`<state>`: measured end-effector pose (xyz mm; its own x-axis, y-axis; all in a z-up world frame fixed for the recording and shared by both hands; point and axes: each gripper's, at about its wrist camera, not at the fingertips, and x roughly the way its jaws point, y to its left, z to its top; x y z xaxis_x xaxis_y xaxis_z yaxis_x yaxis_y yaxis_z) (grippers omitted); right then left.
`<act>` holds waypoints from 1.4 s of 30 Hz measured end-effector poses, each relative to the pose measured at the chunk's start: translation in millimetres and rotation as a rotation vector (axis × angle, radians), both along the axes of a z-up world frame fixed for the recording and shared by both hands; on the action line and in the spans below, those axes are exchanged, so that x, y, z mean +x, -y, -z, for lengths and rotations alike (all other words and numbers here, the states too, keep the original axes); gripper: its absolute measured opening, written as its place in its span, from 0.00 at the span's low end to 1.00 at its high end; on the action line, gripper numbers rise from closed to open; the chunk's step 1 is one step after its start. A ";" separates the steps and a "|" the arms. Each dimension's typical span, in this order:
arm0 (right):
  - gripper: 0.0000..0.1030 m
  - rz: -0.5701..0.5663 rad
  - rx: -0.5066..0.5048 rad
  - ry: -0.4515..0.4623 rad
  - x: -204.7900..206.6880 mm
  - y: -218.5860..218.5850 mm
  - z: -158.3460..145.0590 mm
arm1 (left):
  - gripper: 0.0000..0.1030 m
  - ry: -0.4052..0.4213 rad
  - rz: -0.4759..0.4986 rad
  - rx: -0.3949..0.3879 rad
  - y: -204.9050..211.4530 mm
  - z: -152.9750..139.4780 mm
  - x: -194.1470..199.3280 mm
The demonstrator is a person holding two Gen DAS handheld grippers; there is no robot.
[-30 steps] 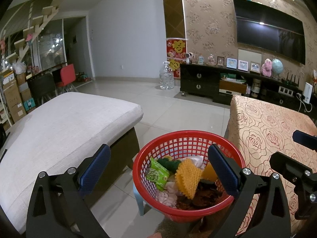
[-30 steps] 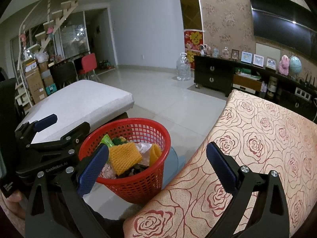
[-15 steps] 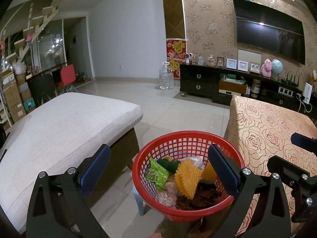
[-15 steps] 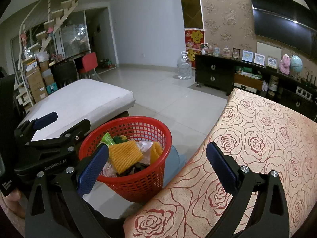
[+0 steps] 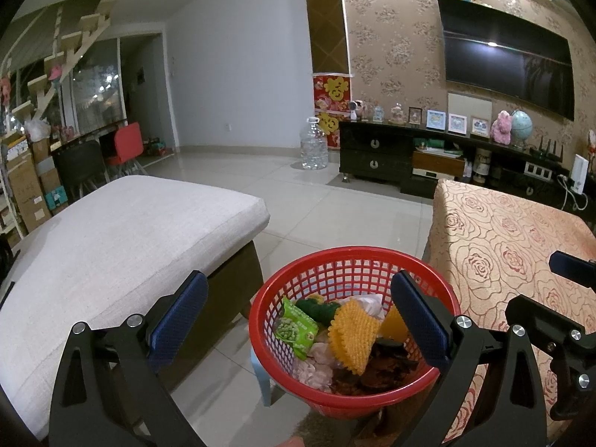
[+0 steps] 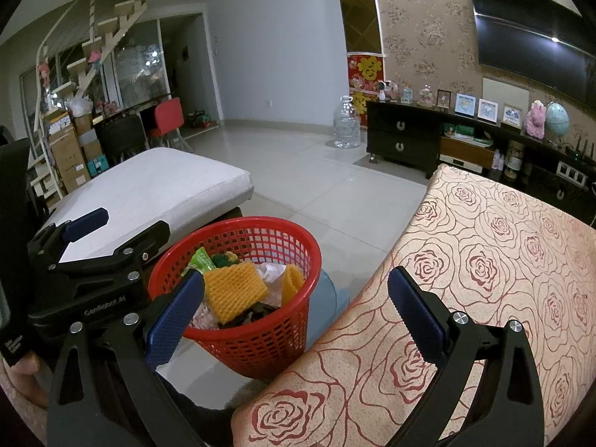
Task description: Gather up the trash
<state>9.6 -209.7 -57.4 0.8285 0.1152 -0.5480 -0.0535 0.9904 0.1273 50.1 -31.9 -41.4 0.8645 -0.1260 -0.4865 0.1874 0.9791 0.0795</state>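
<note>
A red mesh basket stands on a pale blue stool between a sofa and a table; it also shows in the right wrist view. It holds trash: yellow foam netting, a green snack packet, crumpled wrappers and dark scraps. My left gripper is open and empty, hovering above the basket's near side. My right gripper is open and empty, between the basket and the table, above the table's edge.
A table with a rose-patterned cloth lies on the right. A grey-cushioned sofa lies on the left. Tiled floor stretches ahead to a dark TV cabinet and a water jug.
Both views have shifted very slightly; the basket sits a touch lower and closer in the left wrist view. Both grippers stay open and empty.
</note>
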 end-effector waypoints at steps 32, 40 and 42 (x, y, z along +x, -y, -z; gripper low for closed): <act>0.93 0.005 0.008 -0.012 -8.5 0.2 7.3 | 0.92 0.027 0.026 -0.023 -3.2 -4.5 -1.2; 0.93 0.107 0.051 -0.043 -37.8 46.9 13.7 | 0.92 -0.012 0.067 -0.048 2.6 -4.2 1.1; 0.93 0.179 0.060 -0.056 -53.6 76.9 17.1 | 0.92 -0.022 0.076 -0.074 3.1 -5.5 1.4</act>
<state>-44.0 -286.7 -74.6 0.8073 0.0023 -0.5901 0.1317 0.9741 0.1839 51.5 -35.0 -36.0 0.8404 -0.2272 -0.4920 0.2622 0.9650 0.0024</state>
